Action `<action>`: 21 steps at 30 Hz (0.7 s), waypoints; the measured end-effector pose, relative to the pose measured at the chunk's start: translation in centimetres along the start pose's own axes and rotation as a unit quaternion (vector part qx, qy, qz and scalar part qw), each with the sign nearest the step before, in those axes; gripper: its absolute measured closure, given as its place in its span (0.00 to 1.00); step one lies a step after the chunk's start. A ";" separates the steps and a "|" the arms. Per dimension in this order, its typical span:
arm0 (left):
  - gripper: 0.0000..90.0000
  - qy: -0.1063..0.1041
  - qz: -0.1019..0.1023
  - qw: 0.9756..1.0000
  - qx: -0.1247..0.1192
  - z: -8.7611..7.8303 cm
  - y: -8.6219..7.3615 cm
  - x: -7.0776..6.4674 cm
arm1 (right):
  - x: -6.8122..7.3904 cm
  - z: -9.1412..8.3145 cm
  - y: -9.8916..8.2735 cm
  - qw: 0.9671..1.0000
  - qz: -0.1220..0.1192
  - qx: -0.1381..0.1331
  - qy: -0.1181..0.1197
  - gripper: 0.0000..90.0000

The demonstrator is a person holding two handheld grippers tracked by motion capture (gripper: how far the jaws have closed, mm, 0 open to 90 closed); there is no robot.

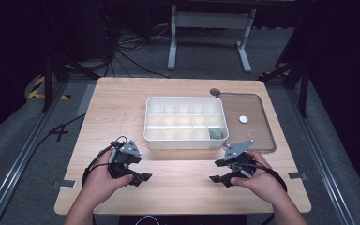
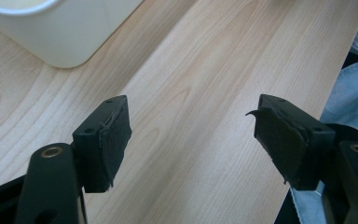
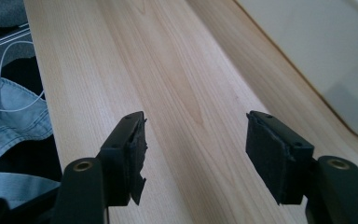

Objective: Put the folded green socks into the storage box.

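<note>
A white compartment box [image 1: 186, 139] stands at the middle of the wooden table [image 1: 122, 108]. Its front right cell holds a small greenish item [image 1: 215, 133]. To its right lies a clear lid [image 1: 258, 131] with a small white disc [image 1: 243, 119] on it. My left gripper [image 1: 140, 177] rests low over the table in front of the box's left corner, open and empty; the box corner [image 2: 60, 42] shows ahead of its pads [image 2: 112, 140]. My right gripper [image 1: 217, 179] sits in front of the box's right corner, open and empty, with the box wall [image 3: 326, 60] to its right.
Bare wood [image 1: 178, 183] lies between the two grippers. A metal frame's legs [image 1: 171, 42] and cables stand on the floor behind the table. Blue denim [image 3: 9, 116] shows past the table's near edge.
</note>
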State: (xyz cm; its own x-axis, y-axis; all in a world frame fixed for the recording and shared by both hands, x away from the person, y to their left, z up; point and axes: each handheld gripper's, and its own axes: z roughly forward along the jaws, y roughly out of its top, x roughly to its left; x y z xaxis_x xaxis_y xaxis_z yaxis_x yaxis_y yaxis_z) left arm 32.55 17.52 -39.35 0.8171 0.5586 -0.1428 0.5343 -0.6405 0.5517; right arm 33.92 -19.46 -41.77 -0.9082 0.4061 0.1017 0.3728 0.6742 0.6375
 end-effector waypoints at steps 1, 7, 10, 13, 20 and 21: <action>0.31 0.000 0.000 1.000 0.000 0.0 0.0 0.0 | 0.0 0.0 0.0 1.000 0.000 0.000 0.000 0.42; 0.29 -0.006 0.002 1.000 0.024 1.0 -0.1 -0.1 | -0.2 1.6 -1.1 1.000 -0.005 0.005 -0.003 0.42; 0.28 0.003 0.010 0.999 0.043 1.9 -0.1 -0.2 | -0.2 2.2 -1.7 1.000 0.000 0.004 -0.007 0.41; 0.26 0.001 0.021 0.998 0.053 2.6 0.0 -0.4 | 0.0 2.8 -2.3 1.000 -0.004 0.000 -0.002 0.41; 0.26 -0.007 0.031 0.998 0.061 3.1 -0.1 -0.6 | 0.8 3.7 -2.9 1.000 -0.020 0.004 -0.002 0.41; 0.26 -0.007 0.031 0.998 0.061 3.1 -0.1 -0.6 | 0.8 3.7 -2.9 1.000 -0.020 0.004 -0.002 0.41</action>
State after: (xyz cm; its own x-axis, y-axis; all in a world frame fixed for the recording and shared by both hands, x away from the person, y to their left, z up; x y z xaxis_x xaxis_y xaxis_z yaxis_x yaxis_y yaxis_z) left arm 32.71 15.60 -41.91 0.8520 0.5090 -0.1223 0.5037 -0.7333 0.4567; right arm 32.79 -18.82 -46.37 -0.9217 0.3811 0.0721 0.3370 0.6949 0.6353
